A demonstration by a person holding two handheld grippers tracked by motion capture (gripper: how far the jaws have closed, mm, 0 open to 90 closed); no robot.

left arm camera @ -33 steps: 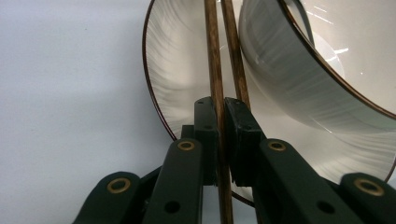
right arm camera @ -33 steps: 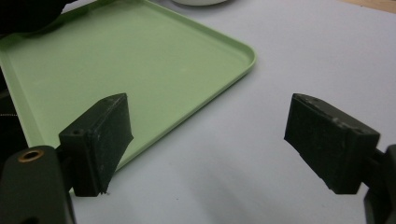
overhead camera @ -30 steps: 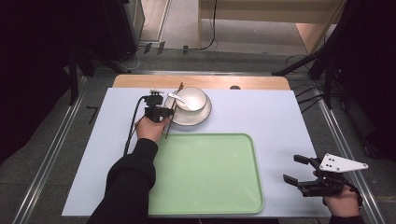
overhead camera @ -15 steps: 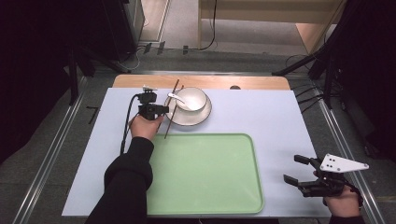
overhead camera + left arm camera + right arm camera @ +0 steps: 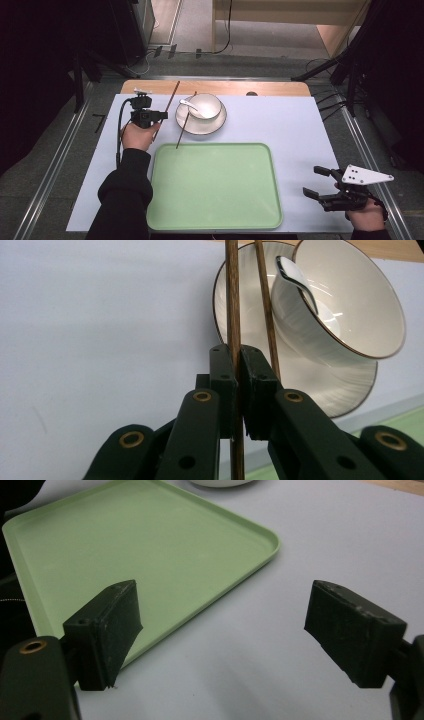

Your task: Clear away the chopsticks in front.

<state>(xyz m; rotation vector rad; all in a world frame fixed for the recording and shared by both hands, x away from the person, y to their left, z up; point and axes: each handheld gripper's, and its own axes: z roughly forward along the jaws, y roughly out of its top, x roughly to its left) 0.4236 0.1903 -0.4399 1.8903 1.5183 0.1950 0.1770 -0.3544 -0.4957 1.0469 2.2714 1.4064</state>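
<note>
My left gripper (image 5: 161,115) is left of the plate, shut on a dark wooden chopstick (image 5: 169,106) that slants up and away. The left gripper view shows the chopstick (image 5: 233,315) clamped between the pads of my left gripper (image 5: 238,362). A second chopstick (image 5: 185,122) leans on the rim of the white plate (image 5: 216,126), its near tip by the tray's far edge. A white bowl (image 5: 207,106) with a white spoon (image 5: 187,103) in it sits on the plate. My right gripper (image 5: 314,183) rests at the near right, open, with nothing between its fingers.
A light green tray (image 5: 215,187) lies in the middle of the near side on the pale blue mat (image 5: 295,125). In the right gripper view the tray's corner (image 5: 260,540) lies ahead and to the left of my right gripper (image 5: 220,625). A wooden strip (image 5: 280,88) runs along the far edge.
My left gripper has moved left and risen with one chopstick, drawing it away from the plate. The other chopstick stays leaning on the plate. The right gripper has not moved.
</note>
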